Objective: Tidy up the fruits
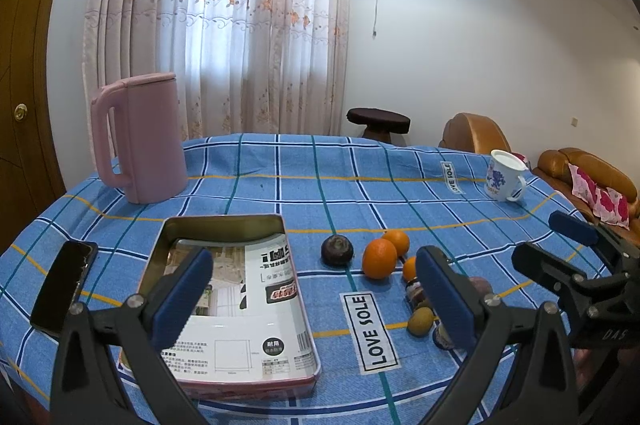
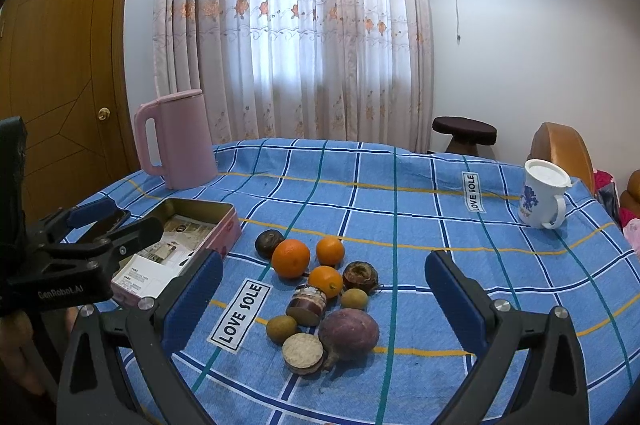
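A cluster of fruit lies on the blue checked tablecloth: three oranges (image 2: pixel 291 258), a dark round fruit (image 2: pixel 269 243), a purple passion fruit (image 2: pixel 349 332), two small green-brown fruits (image 2: pixel 281 328) and cut sugarcane pieces (image 2: pixel 303 352). An open pink tin (image 1: pixel 236 305) lined with printed paper sits left of them. My left gripper (image 1: pixel 316 299) is open and empty, above the tin's right side. My right gripper (image 2: pixel 324 305) is open and empty, straddling the fruit cluster from the near side. The oranges also show in the left wrist view (image 1: pixel 379 258).
A pink kettle (image 1: pixel 140 139) stands at the back left. A black phone (image 1: pixel 64 291) lies left of the tin. A white mug (image 2: pixel 542 199) stands at the back right. A sofa (image 1: pixel 588 169) and a stool (image 1: pixel 378 125) lie beyond the table.
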Demonstrator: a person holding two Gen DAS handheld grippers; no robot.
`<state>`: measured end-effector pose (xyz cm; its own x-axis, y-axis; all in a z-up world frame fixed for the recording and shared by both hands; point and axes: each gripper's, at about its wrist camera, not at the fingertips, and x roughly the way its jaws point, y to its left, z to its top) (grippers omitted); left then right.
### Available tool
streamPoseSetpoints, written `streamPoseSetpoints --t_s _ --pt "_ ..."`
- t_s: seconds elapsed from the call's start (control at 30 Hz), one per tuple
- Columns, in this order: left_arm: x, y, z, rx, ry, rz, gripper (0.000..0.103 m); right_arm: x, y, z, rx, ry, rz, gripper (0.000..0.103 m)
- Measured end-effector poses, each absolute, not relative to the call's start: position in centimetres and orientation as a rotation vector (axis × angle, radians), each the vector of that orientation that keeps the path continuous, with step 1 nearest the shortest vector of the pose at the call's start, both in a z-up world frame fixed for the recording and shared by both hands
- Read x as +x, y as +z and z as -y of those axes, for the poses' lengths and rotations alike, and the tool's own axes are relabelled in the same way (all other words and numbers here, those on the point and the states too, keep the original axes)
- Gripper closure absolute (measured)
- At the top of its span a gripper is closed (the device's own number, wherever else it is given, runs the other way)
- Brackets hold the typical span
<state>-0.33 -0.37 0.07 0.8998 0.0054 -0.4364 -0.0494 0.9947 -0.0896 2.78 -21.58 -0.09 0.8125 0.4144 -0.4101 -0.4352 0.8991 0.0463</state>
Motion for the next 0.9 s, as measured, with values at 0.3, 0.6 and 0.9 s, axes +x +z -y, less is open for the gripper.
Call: streamPoseSetpoints --t_s 0.3,0.6,0.9 --pt "-0.4 0.1 0.3 -0.100 0.028 -0.451 0.000 2.9 -0.5 21.6 -0.046 0.456 -0.431 0.001" --pt "-0.4 0.1 0.3 -0.100 0.029 -0.451 0.000 2.9 -0.7 21.5 -0.046 0.457 -0.436 0.001" --pt "-0.5 -0.9 0.8 -0.105 0.032 -0.448 0.000 3.4 -1.6 22.2 -0.039 0.434 -0.455 0.001"
